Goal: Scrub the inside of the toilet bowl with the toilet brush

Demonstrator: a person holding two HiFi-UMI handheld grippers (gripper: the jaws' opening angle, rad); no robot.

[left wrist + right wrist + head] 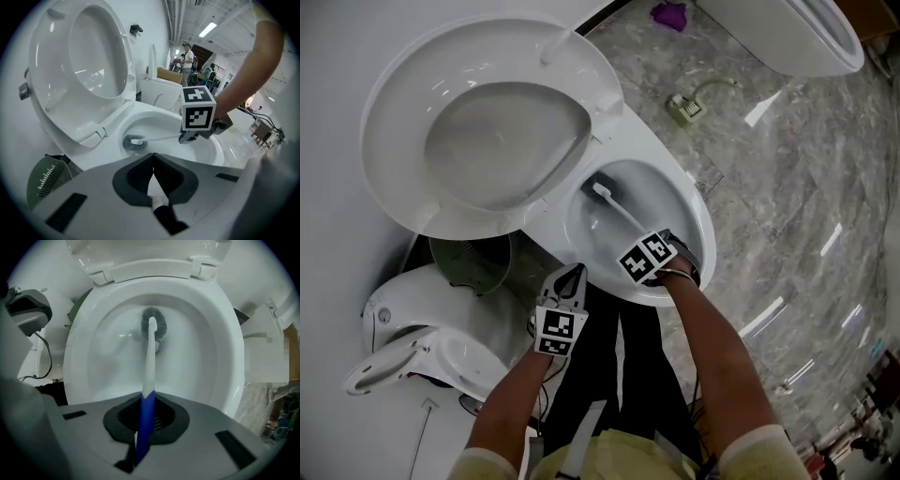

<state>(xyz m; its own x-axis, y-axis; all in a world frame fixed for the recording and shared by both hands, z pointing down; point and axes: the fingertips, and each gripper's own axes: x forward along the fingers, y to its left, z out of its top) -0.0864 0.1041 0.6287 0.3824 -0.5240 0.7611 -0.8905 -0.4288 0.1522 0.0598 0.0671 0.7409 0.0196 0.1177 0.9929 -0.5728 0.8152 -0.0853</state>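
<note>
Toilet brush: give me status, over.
Right gripper shut on toilet brush handle. Left gripper shut, empty, held beside the bowl. Bristle end down inside bowl, toward the hinge end. Seat up, nothing in the way.

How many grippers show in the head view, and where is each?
2. The left gripper hangs just outside the toilet bowl, fingers shut on nothing. The right gripper is over the bowl, fingers shut on the toilet brush.

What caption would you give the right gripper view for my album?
Right gripper clamps the blue-handled toilet brush, its bristle head deep inside the white toilet bowl.
</note>
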